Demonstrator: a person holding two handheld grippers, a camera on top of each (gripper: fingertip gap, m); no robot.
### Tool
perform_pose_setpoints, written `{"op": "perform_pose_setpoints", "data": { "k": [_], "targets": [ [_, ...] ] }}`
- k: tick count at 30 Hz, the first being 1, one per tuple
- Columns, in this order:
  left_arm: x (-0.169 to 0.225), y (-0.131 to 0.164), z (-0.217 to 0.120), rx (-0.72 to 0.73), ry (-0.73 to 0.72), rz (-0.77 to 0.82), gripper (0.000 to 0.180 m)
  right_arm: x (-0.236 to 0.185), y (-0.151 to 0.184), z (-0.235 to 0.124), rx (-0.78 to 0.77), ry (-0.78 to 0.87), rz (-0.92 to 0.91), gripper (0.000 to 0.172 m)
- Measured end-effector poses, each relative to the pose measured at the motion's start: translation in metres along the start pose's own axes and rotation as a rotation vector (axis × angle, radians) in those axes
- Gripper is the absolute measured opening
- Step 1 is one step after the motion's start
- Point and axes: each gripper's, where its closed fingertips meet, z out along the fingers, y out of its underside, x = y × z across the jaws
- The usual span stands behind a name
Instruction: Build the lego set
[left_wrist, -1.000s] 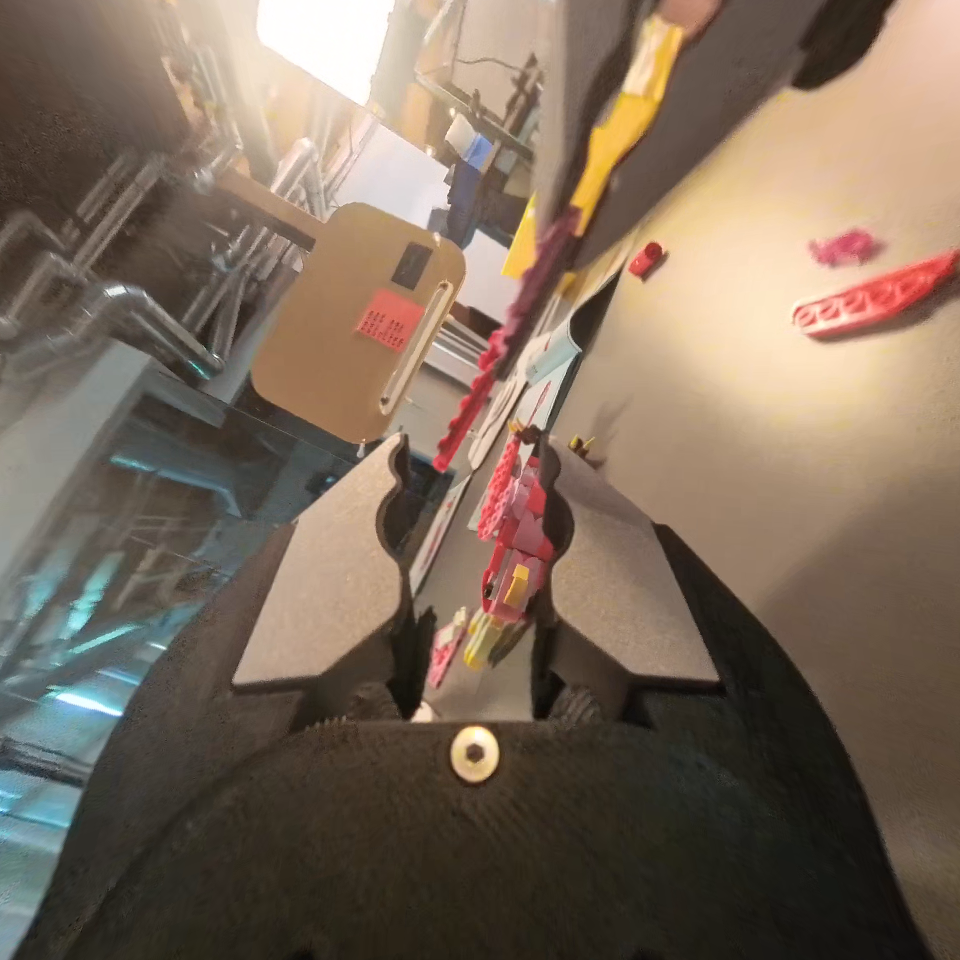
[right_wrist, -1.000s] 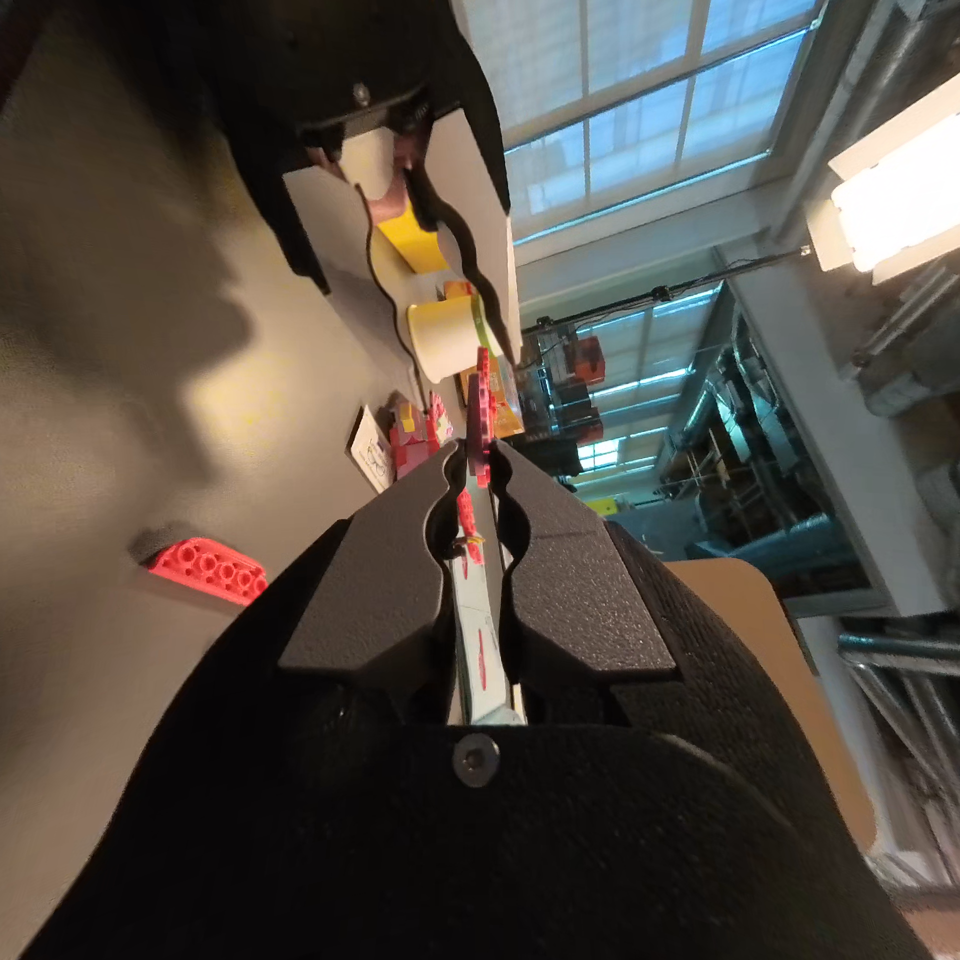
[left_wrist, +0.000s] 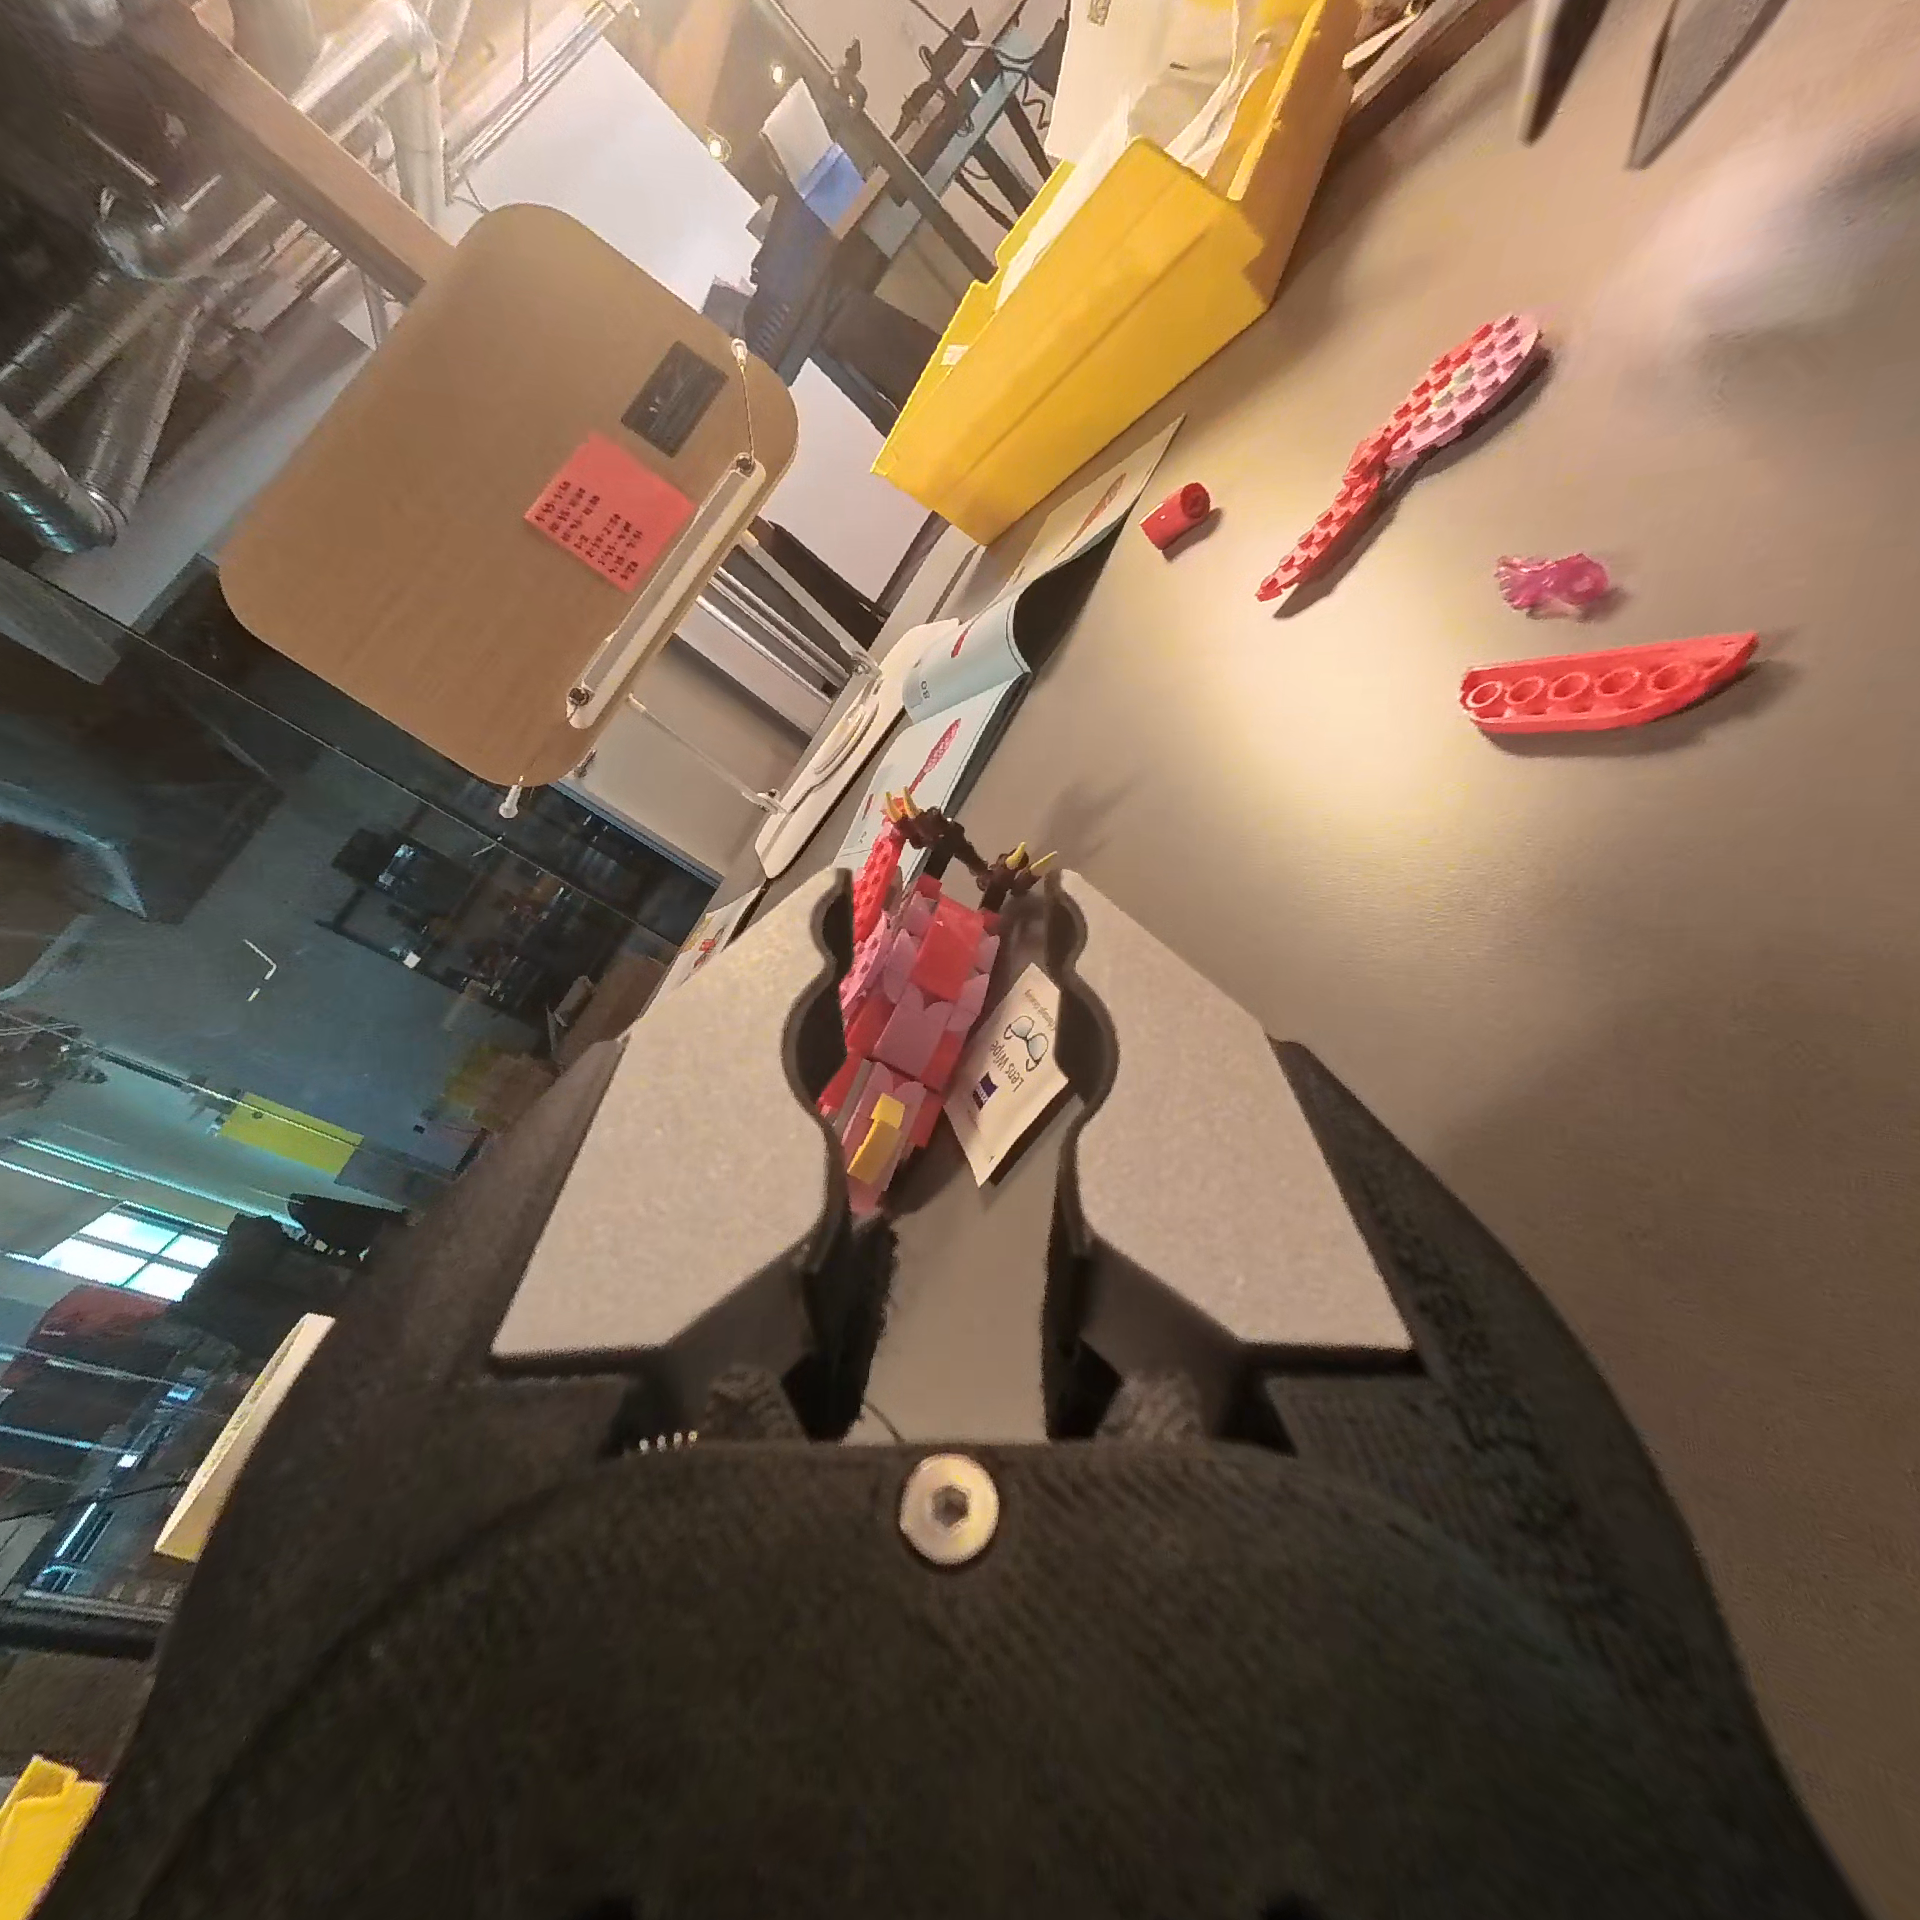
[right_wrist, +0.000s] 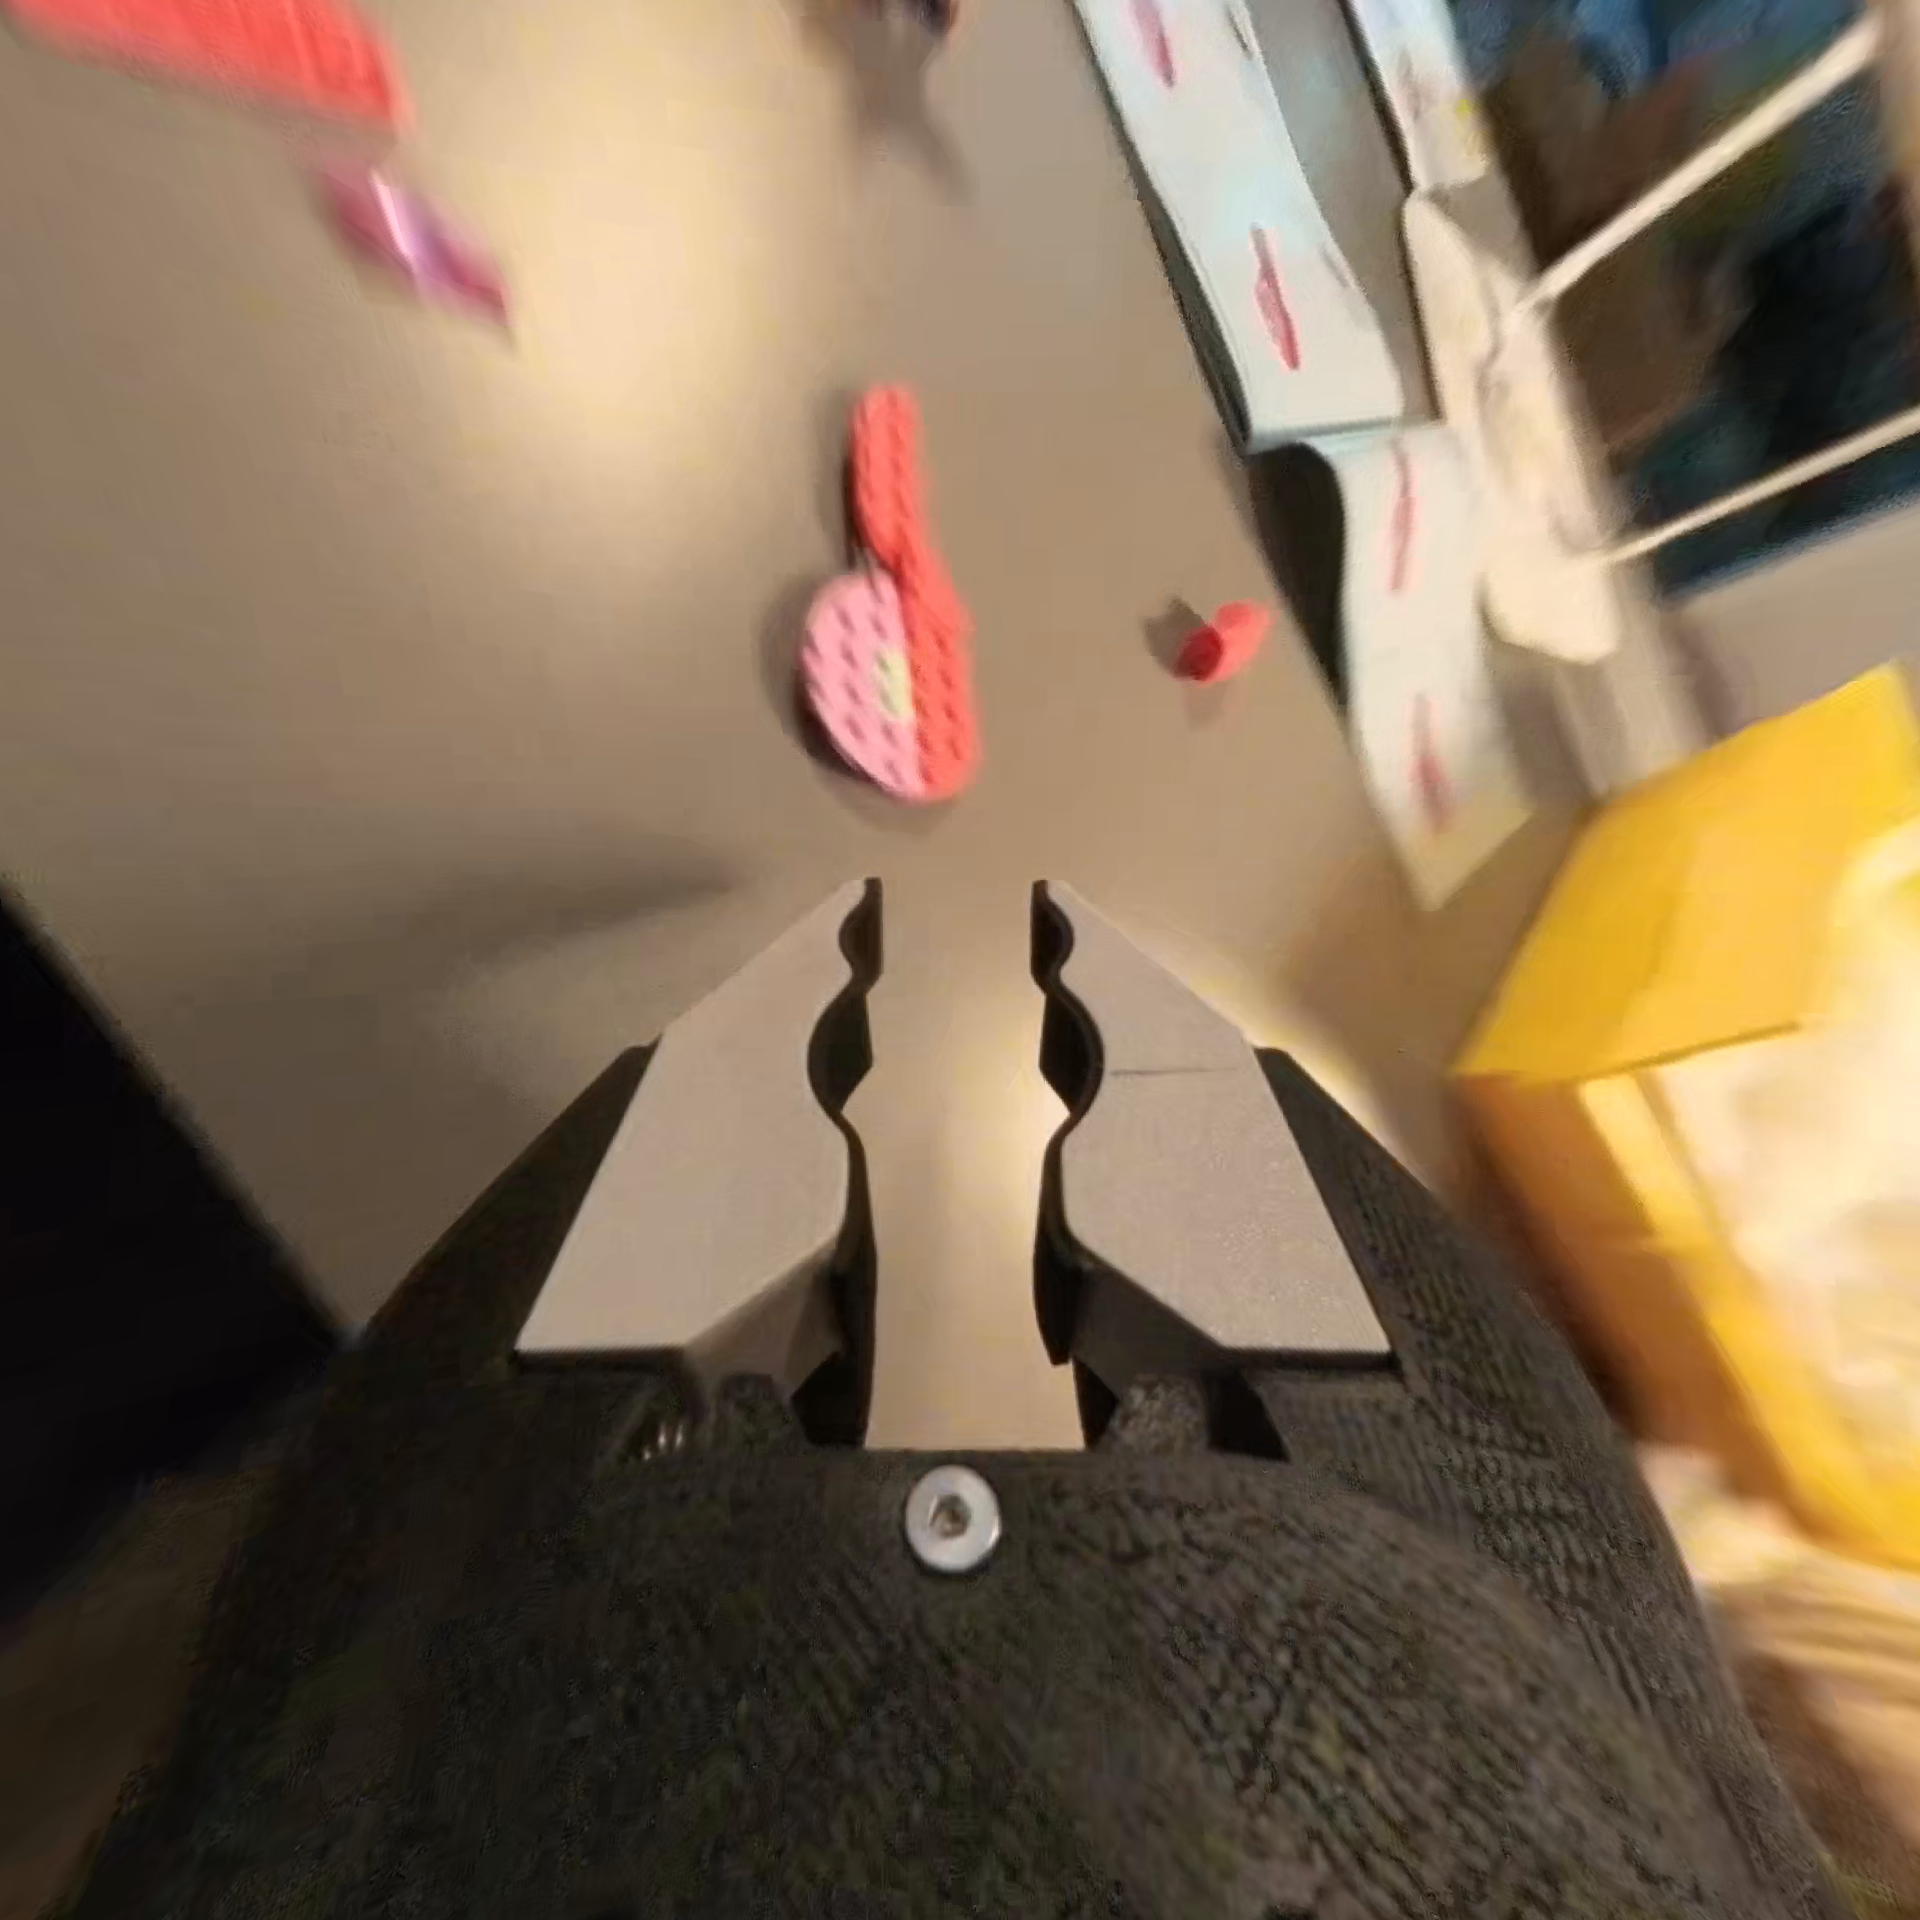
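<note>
**Left wrist view and right wrist view: brick model between one pair of jaws, bare gap at the other**

Left wrist view: the left hand-held gripper has a red and pink brick model between its fingers. The left finger lies against the model; a white paper packet sits between the model and the right finger, so I cannot tell whether the model is clamped. On the grey desk beyond lie a red holed beam, a clear pink piece, a red and pink studded plate, a small red cylinder, open booklets and a yellow bin.

Right wrist view: blurred. The right hand-held gripper is parted with only desk showing between its fingers. Just ahead lies the studded plate, the red cylinder to its right, the yellow bin farther right.
</note>
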Motion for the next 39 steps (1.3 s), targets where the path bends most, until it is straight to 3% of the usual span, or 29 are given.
{"op": "perform_pose_setpoints", "data": {
  "k": [3,5,7,14,17,23,27,30,31,33,36,39],
  "targets": [
    [-0.003,0.002,0.000,-0.012,-0.015,0.012,0.033,-0.066,-0.061,0.000,0.139,-0.210,0.362,0.026],
    [-0.004,0.004,-0.001,-0.018,-0.024,0.015,0.033,-0.102,-0.081,0.008,0.164,-0.260,0.410,0.012],
    [-0.004,0.003,-0.002,-0.014,-0.024,0.016,0.032,-0.125,-0.088,0.020,0.135,-0.289,0.441,0.011],
    [0.002,0.004,-0.001,-0.018,-0.002,0.047,0.030,-0.123,-0.103,0.042,0.070,-0.268,0.643,0.031],
    [0.002,0.004,-0.001,-0.021,0.001,0.048,0.029,-0.121,-0.105,0.050,0.043,-0.226,0.614,0.035],
    [0.006,0.005,-0.001,-0.027,0.012,0.067,0.028,-0.122,-0.108,0.056,0.007,-0.166,0.495,0.013],
    [0.008,0.004,-0.001,-0.022,0.026,0.067,0.028,-0.123,-0.109,0.056,0.011,-0.190,0.462,0.012],
    [0.020,-0.013,-0.006,0.078,0.092,0.064,0.037,-0.119,-0.106,0.054,0.018,-0.161,0.410,0.012],
    [0.026,-0.028,-0.013,0.168,0.121,0.091,0.049,-0.118,-0.107,0.054,0.031,-0.159,0.403,0.012],
    [0.037,-0.052,-0.023,0.295,0.111,0.192,0.054,-0.119,-0.114,0.050,0.089,-0.194,0.448,0.012],
    [0.053,-0.041,-0.011,0.203,0.100,0.393,0.060,-0.118,-0.130,0.040,0.206,-0.257,0.499,0.012],
    [0.059,-0.042,-0.006,0.205,0.045,0.575,0.046,-0.122,-0.141,0.031,0.268,-0.327,0.498,0.012]
  ]
}}
